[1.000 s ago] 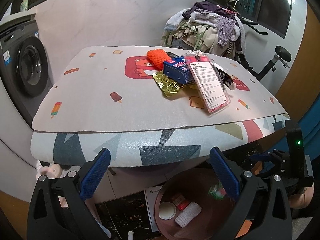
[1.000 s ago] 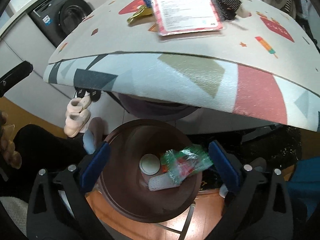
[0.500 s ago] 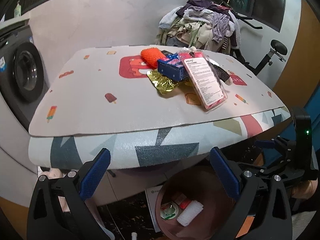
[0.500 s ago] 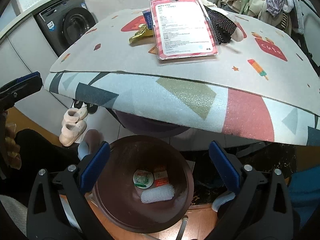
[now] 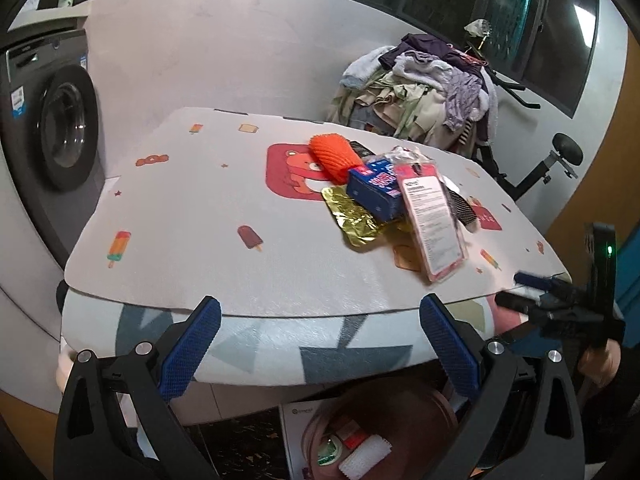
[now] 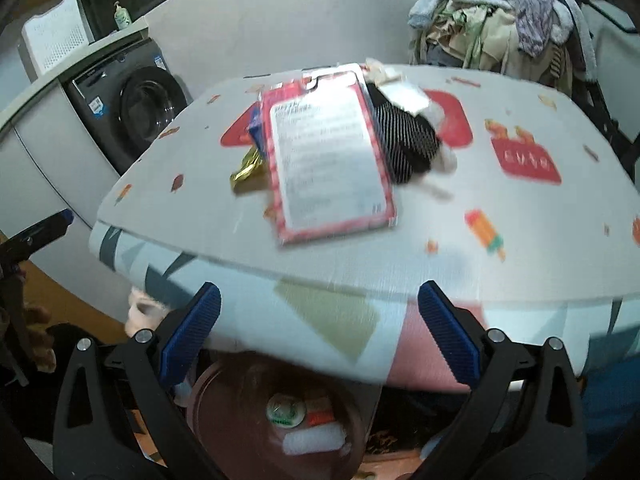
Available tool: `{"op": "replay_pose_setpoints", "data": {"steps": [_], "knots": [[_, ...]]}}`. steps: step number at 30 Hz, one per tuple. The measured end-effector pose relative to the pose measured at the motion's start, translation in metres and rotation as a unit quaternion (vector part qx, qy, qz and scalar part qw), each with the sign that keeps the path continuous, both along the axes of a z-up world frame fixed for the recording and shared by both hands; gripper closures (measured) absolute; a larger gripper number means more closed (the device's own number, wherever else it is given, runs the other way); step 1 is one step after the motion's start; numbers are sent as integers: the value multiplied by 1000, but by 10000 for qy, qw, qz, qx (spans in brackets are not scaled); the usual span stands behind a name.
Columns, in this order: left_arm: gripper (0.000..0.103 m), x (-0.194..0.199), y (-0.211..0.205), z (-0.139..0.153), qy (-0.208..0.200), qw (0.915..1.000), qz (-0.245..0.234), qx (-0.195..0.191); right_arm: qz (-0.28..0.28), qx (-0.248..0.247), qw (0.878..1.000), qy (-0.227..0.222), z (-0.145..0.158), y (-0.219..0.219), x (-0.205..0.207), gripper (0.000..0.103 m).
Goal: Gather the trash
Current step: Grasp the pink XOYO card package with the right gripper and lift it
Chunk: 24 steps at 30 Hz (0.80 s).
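A heap of trash lies on the table: a pink blister pack (image 5: 434, 226) (image 6: 328, 160), a blue box (image 5: 376, 188), a gold foil wrapper (image 5: 352, 216) (image 6: 246, 168), an orange spiky ball (image 5: 334, 156) and a black dotted piece (image 6: 402, 136). A brown bin (image 6: 248, 408) (image 5: 400, 412) stands on the floor under the table's front edge, with a white foam piece (image 6: 314, 442) and a round lid (image 6: 286, 408) inside. My left gripper (image 5: 320, 352) and right gripper (image 6: 320, 338) are both open and empty, at the table's front edge above the bin.
The table (image 5: 192, 208) has a printed mat. A washing machine (image 5: 52, 136) stands at the left. A pile of clothes (image 5: 424, 92) on an exercise bike is behind the table. Slippers (image 6: 144, 308) lie on the floor left of the bin.
A green wrapper has dropped from the right gripper into the bin. Both grippers have risen from over the bin toward the table top; the right view is blurred by motion.
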State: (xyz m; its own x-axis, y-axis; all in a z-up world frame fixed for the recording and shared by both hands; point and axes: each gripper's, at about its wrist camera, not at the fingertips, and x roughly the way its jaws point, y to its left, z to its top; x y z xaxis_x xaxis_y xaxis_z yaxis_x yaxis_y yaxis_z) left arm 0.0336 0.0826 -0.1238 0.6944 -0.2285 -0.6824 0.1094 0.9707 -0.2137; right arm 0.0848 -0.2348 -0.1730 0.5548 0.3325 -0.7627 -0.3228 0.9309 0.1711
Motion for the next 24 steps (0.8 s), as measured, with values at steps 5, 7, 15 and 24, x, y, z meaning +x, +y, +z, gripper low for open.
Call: {"op": "replay_pose_setpoints", "data": {"steps": [5,7,15,24], "knots": [[6,11,9,-8,208,9997,5,-99,56,-171,9998,-113,1,3,41,6],[6,14,12,-13,287,9995,15,-126,-37,-150,9999,-63,-1,-1,59,6],[6,29,25,-32,727,9967,137,-328,436,148,9988,163,-16,6,112,33],[6,36,29,-37,781,9965,151,-256,589,916,9924,565,-31,6,144,45]]}}
